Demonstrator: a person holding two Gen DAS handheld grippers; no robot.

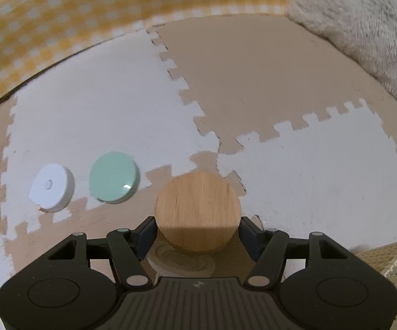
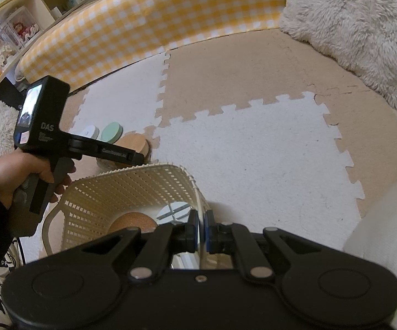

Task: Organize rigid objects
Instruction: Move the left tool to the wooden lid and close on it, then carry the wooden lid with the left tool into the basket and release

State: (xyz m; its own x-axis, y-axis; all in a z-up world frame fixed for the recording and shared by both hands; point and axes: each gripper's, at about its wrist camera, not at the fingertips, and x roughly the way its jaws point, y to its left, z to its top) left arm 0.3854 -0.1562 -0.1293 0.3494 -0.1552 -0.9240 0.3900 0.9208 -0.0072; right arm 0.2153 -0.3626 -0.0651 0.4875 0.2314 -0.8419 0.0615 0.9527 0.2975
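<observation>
the foam puzzle mat (image 2: pixel 253 148) covers the floor in white and tan interlocking tiles. along the mat's far edge runs a yellow-and-white checked cushion (image 2: pixel 154 24). at the mat's far right corner lies a shaggy cream pillow (image 2: pixel 358 33), touching the cushion's end. beyond the cushion, off the mat's far left, stands a shelf unit (image 2: pixel 14 24) with dolls in clear boxes.

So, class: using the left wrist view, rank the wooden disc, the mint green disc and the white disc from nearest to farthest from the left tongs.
1. Wooden disc: directly between the fingers of the left tongs, at the centre.
2. Mint green disc: on the mat, off to the left.
3. White disc: farther left again, beside the green one.
</observation>
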